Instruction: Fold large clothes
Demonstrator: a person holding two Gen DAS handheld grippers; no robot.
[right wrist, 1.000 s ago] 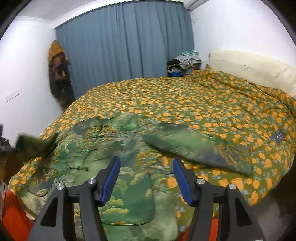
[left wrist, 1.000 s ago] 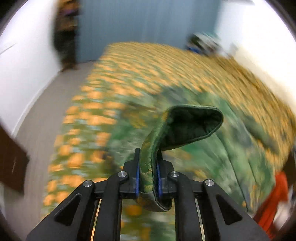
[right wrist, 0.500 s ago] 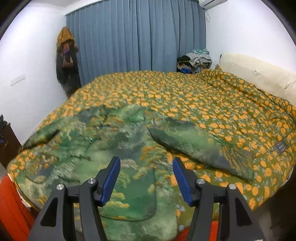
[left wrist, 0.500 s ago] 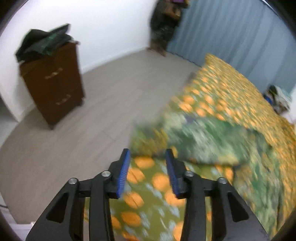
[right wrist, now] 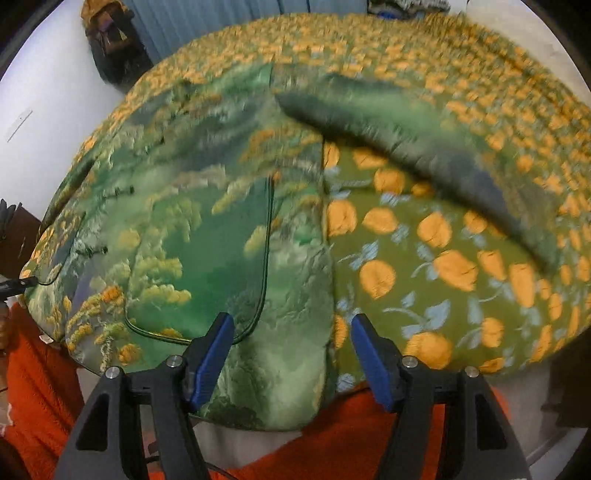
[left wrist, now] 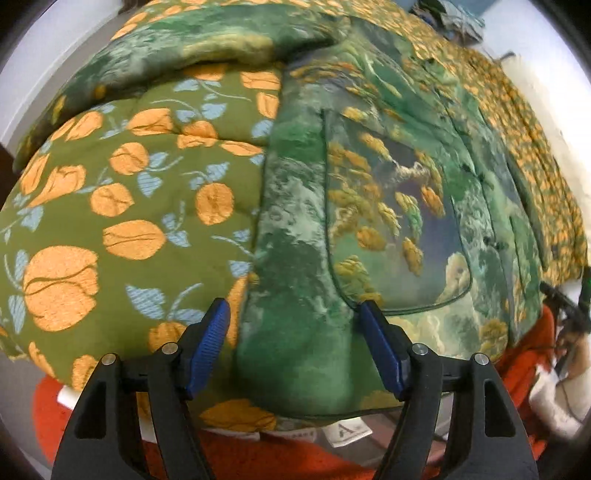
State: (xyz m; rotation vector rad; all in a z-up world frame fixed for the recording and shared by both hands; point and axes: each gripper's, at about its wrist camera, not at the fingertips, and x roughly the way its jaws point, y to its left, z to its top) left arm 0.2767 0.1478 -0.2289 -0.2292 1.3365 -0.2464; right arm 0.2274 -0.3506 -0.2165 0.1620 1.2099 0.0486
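Note:
A large green jacket with a landscape print [left wrist: 369, 192] lies spread face up on the bed, its hem hanging over the near edge. It also shows in the right wrist view [right wrist: 207, 229]. My left gripper [left wrist: 295, 350] is open, its jaws on either side of the jacket's left bottom corner [left wrist: 299, 369]. My right gripper [right wrist: 291, 358] is open, its jaws on either side of the jacket's right bottom corner [right wrist: 273, 380]. One sleeve [left wrist: 207, 40] lies out to the left and the other sleeve [right wrist: 406, 125] out to the right.
The bed is covered by an olive quilt with orange fruit print [left wrist: 122, 206], also in the right wrist view [right wrist: 443, 266]. An orange-red sheet [right wrist: 37, 387] hangs below the bed edge. A dark wooden cabinet [right wrist: 14, 243] stands at the left. Blue curtains [right wrist: 207, 18] hang behind.
My left gripper let go of the sleeve cuff, swung away, then came down to the jacket's left bottom corner. My right gripper dropped close to the right bottom corner.

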